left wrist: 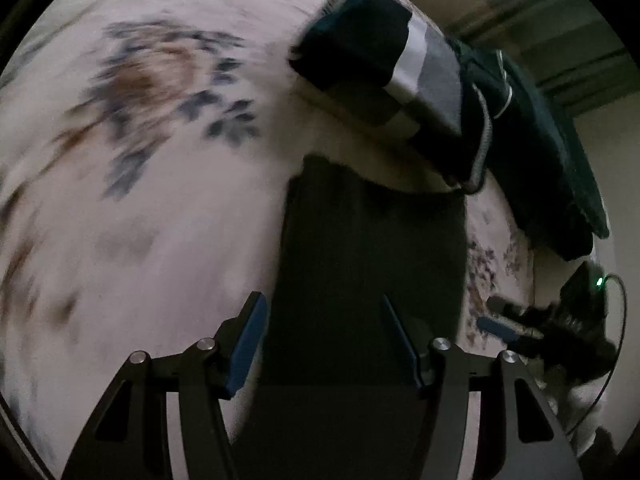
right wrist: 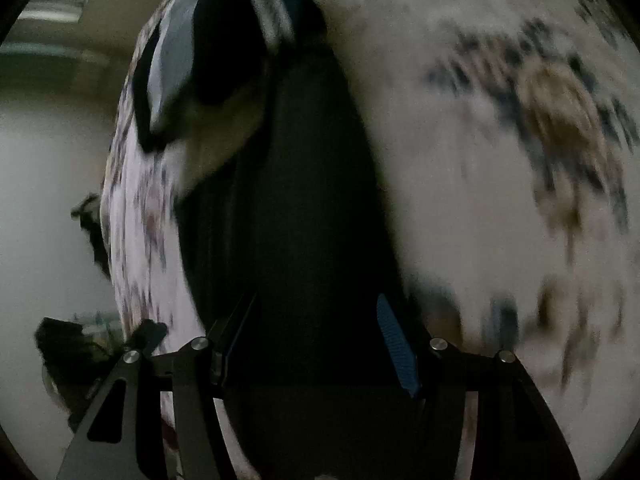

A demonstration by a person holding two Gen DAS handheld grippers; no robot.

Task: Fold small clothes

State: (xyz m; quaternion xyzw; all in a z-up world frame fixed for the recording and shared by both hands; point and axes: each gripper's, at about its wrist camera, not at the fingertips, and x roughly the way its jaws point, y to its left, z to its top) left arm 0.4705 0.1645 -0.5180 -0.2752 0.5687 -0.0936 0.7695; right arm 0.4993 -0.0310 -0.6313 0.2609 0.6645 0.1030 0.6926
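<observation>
Left gripper: jaws apart, grasping nothing.
Right gripper: jaws apart, empty.
Dark garment: flat on floral sheet, beneath both grippers.
Folded pile: at 1 o'clock beyond garment, left view.

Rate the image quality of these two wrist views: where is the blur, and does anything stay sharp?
Left wrist view: the floral bedsheet is smeared by motion blur, while the left gripper stays sharp and the dark garment is underexposed. Right wrist view: heavier streaking across the sheet and the folded striped clothes; only the right gripper is crisp. Both show fisheye bending and dim light.
</observation>
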